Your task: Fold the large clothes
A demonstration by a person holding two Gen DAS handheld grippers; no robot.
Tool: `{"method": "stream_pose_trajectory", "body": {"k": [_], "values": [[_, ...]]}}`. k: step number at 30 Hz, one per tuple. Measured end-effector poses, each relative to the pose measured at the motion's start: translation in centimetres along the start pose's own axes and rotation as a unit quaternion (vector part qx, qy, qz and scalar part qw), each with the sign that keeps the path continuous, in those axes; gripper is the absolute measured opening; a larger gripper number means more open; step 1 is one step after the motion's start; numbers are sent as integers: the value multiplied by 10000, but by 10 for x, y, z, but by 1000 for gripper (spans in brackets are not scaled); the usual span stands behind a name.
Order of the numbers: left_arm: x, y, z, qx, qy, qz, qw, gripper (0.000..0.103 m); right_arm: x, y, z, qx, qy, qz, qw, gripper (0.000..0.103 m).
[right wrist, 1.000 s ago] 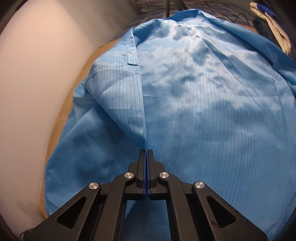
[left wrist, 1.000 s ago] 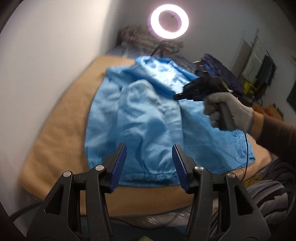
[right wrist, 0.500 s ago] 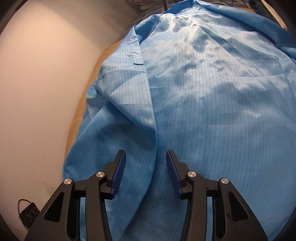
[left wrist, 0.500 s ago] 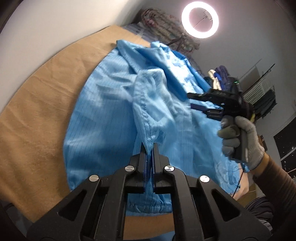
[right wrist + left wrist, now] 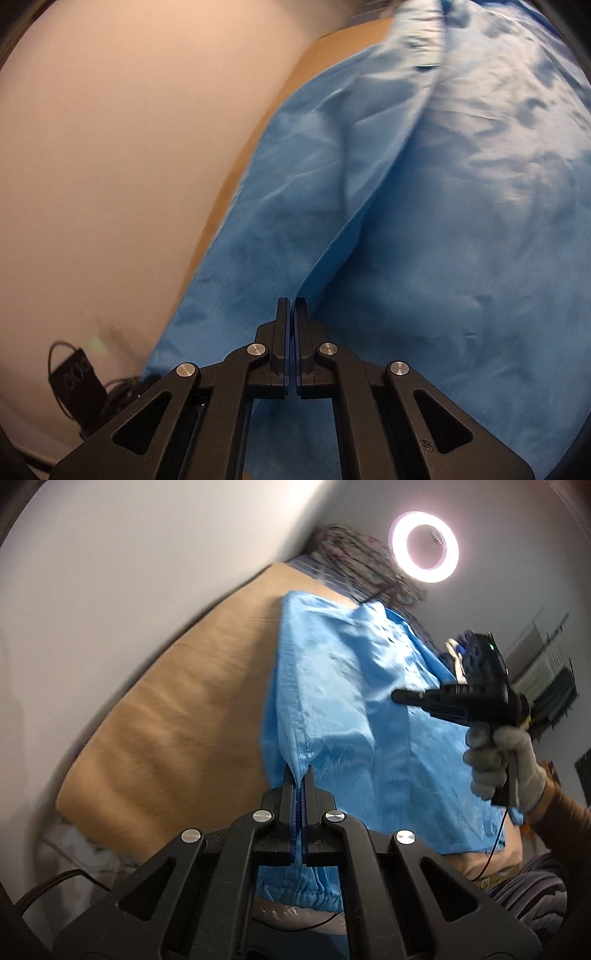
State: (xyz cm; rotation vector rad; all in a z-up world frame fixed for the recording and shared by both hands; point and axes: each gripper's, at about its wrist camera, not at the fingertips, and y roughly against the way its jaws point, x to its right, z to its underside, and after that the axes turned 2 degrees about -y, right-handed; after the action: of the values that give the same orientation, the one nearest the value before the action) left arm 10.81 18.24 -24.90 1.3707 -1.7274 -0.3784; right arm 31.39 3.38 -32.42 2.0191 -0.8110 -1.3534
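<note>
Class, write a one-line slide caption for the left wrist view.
Left tongs pinch the blue garment over the tan bed; right tongs grip it farther up.

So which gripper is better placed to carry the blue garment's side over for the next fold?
Probably left. The left gripper is shut on the blue garment at its side edge and has it raised. The right gripper is shut on a fold further in, so it mainly helps.
</note>
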Motion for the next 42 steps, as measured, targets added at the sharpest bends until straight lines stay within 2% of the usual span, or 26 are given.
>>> {"method": "stream_pose_trajectory", "body": {"k": [1, 5, 6, 7, 8, 9, 10, 14, 17, 21, 24, 27, 30, 33, 35, 36, 37, 39, 40, 41, 42], "values": [[-3, -2, 0, -12, 79, 36, 10000, 0, 1, -3, 0, -9, 8, 157, 9999, 1], [6, -8, 2, -67, -39, 88, 9999, 0, 24, 1, -5, -24, -471, 206, 9987, 1], [10, -8, 3, -73, -107, 86, 9999, 0, 25, 6, -2, 0, -579, 90, 9983, 1], [13, -9, 4, -76, -193, 88, 9997, 0, 19, 13, 1, -5, -577, -260, 9980, 0], [14, -10, 4, -84, -244, 78, 9996, 0, 9, 17, 3, 4, -396, -249, 9989, 0], [12, -11, 4, -97, -248, 67, 9996, 0, -8, 21, 4, 79, 117, 130, 9998, 0], [10, -12, 5, -126, -218, 55, 9997, 0, -7, 17, -2, 111, 361, 421, 9984, 0], [-3, -12, 10, -210, 15, 100, 9997, 0, 23, 11, -1, -60, 73, 1167, 9931, 0], [1, -12, 14, -238, -94, 36, 9997, 0, 47, 8, 2, -378, -175, 829, 9957, 0], [0, -15, 17, -314, -86, 4, 9995, 0, 48, 24, 3, -304, -20, 526, 9981, 0], [-4, -13, 20, -332, 14, 32, 9994, 0, 50, 35, -4, -165, -123, 412, 9989, 1], [-6, -9, 21, -311, 16, -39, 9995, 0, 55, 33, -6, -174, -155, 481, 9986, 1], [-7, -7, 19, -309, 38, -157, 9994, 0, 54, 16, -3, -357, -34, 738, 9966, 1], [-7, -13, 22, -572, -46, -349, 9977, 0, 49, 7, -4, -435, 36, 865, 9953, 1], [-8, -7, 24, -583, -72, -464, 9972, 11, 47, 14, -7, -429, 39, 849, 9955, 1], [-7, -1, 25, -519, -81, -520, 9973, 22, 47, 22, -11, -354, 65, 815, 9960, 1], [-6, 6, 24, -386, -114, -571, 9976, 25, 47, 30, -15, -262, 79, 802, 9964, 4], [-2, 16, 19, -200, -215, -641, 9975, 25, 49, 44, -22, -88, 109, 772, 9969, 16], [2, 19, 14, -106, -279, -658, 9974, 25, 52, 53, -28, 101, 114, 787, 9968, 27], [6, 21, 8, -18, -336, -663, 9972, 25, 56, 60, -34, 297, 87, 798, 9963, 34], [10, 21, 2, 39, -378, -656, 9971, 25, 62, 64, -40, 440, 23, 797, 9958, 36]]}}
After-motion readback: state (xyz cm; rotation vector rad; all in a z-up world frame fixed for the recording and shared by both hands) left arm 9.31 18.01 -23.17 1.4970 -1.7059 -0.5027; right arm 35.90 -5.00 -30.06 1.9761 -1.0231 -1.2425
